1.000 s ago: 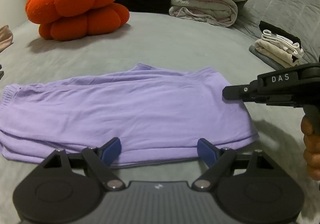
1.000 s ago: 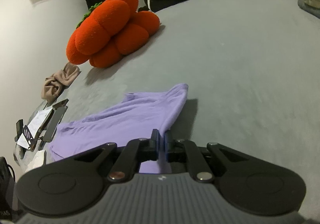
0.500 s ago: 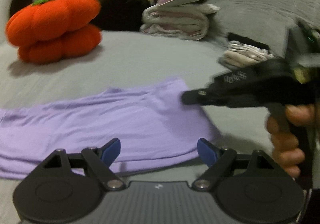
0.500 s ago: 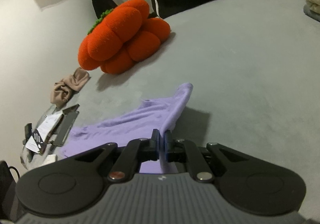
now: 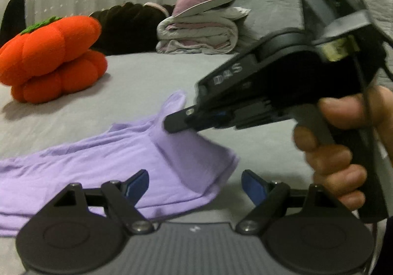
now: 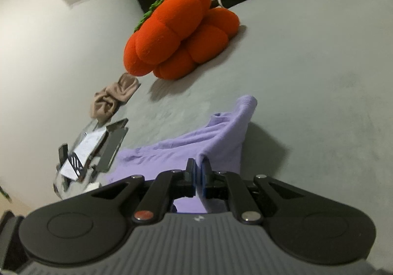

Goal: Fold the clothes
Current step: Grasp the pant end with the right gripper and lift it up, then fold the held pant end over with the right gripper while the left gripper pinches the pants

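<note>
A lilac garment [image 5: 103,164] lies folded lengthwise on the grey bed. Its right end is lifted off the bed in a peak. My right gripper [image 6: 198,174] is shut on that lilac garment [image 6: 216,137], pinching the cloth between its blue pads. From the left wrist view the right gripper [image 5: 172,124] comes in from the right, held by a hand [image 5: 336,152], with cloth hanging from its tip. My left gripper [image 5: 195,188] stands open just above the garment's near edge, nothing between its fingers.
An orange pumpkin cushion [image 5: 51,56] sits at the back left. Folded bedding with a pink pillow [image 5: 201,29] is at the back. A beige cloth [image 6: 115,96] and a metal tray of small items [image 6: 93,150] lie at the left bed edge.
The right gripper has lifted the garment's right end up and leftward, so the cloth now peaks off the bed. The left gripper has risen and turned a little, still open.
</note>
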A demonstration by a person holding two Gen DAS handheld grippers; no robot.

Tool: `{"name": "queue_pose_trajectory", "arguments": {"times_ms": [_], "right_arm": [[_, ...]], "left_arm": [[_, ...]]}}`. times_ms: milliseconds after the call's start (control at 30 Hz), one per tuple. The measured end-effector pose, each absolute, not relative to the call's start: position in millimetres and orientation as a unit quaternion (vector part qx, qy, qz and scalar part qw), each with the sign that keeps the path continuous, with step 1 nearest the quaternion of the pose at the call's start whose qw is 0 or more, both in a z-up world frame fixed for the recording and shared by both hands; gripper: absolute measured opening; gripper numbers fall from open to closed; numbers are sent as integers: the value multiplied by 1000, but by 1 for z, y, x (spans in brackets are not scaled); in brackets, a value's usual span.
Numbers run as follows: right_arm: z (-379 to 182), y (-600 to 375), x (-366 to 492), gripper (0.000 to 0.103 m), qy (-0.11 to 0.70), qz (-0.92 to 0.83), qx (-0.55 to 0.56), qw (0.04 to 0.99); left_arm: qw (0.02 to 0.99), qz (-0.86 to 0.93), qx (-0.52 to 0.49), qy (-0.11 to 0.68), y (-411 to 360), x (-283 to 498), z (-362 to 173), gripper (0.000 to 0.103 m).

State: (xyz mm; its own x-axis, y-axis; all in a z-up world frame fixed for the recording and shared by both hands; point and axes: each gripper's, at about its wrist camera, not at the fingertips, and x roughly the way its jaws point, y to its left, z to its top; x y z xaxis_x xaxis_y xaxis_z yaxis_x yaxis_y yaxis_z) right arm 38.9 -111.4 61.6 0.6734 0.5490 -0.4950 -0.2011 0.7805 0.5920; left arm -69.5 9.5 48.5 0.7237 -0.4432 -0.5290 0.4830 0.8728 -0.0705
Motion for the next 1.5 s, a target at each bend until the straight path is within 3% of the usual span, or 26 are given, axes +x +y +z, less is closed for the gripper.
{"name": "queue_pose_trajectory", "arguments": {"times_ms": [333, 500, 800, 1167, 1333, 1500], "right_arm": [[70, -91, 40, 7, 337, 213, 218, 891], [72, -58, 48, 7, 338, 212, 208, 893], [74, 43, 72, 6, 340, 225, 187, 894], [66, 117, 83, 6, 330, 244, 201, 890], [48, 140, 93, 7, 365, 253, 181, 877], [45, 151, 94, 15, 385, 282, 170, 862]], "left_arm": [[935, -181, -65, 299, 89, -41, 55, 83], [923, -70, -211, 315, 168, -19, 48, 83], [885, 57, -393, 242, 277, -26, 43, 82], [865, 85, -446, 213, 307, -38, 39, 82], [873, 99, -429, 211, 311, -38, 42, 82], [873, 97, -425, 218, 311, -36, 41, 83]]}}
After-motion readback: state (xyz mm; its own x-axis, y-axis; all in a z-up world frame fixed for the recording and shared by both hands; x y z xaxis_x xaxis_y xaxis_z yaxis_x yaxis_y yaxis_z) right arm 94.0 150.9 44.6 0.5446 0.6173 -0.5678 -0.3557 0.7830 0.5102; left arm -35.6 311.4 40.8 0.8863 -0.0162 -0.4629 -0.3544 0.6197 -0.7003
